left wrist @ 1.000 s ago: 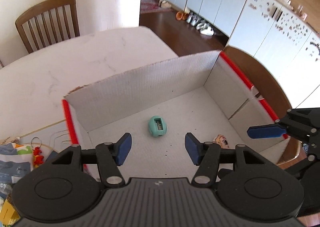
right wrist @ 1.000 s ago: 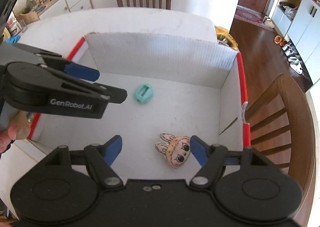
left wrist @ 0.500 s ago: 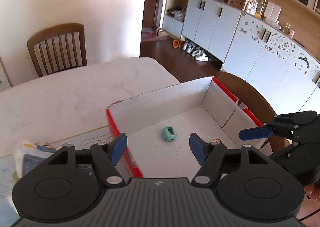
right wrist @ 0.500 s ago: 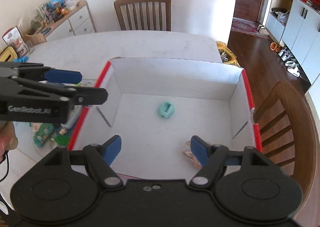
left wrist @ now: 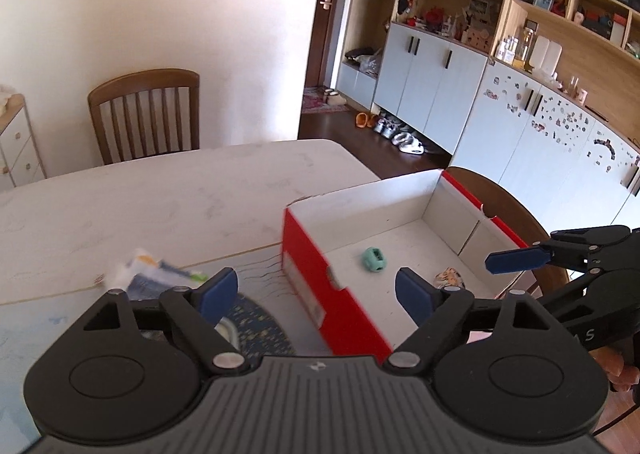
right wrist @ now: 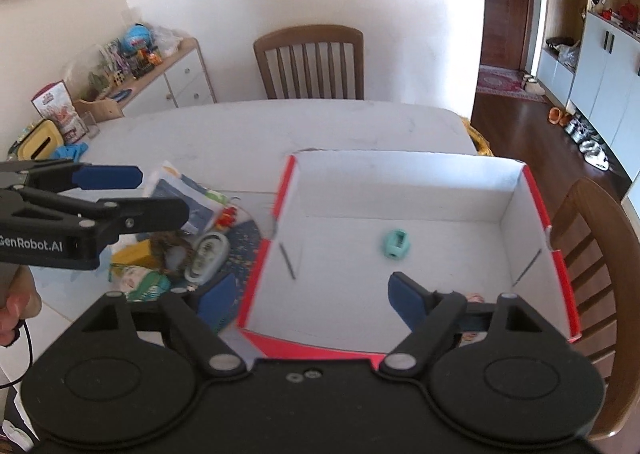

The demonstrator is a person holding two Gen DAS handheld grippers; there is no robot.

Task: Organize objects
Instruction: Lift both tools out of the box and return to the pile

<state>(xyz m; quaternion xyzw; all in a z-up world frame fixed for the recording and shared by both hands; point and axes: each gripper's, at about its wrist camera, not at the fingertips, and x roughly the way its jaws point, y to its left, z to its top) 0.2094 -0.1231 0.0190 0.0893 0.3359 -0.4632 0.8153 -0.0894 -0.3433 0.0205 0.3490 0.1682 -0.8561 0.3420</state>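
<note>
Inside one red box (right wrist: 536, 190), one teal sharpener (right wrist: 395, 244), one doll (half hidden) (left wrist: 449, 278), both jaws opening, empty.

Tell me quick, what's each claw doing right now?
Left gripper: jaws opening, nothing between them.
Right gripper: jaws opening, holding nothing.

I count one red cardboard box (right wrist: 536, 190), two small things in it: one teal sharpener (right wrist: 395, 243), one doll-face charm (left wrist: 449, 278). Two wooden chairs (right wrist: 310, 62) stand around my one table (right wrist: 248, 126).
</note>
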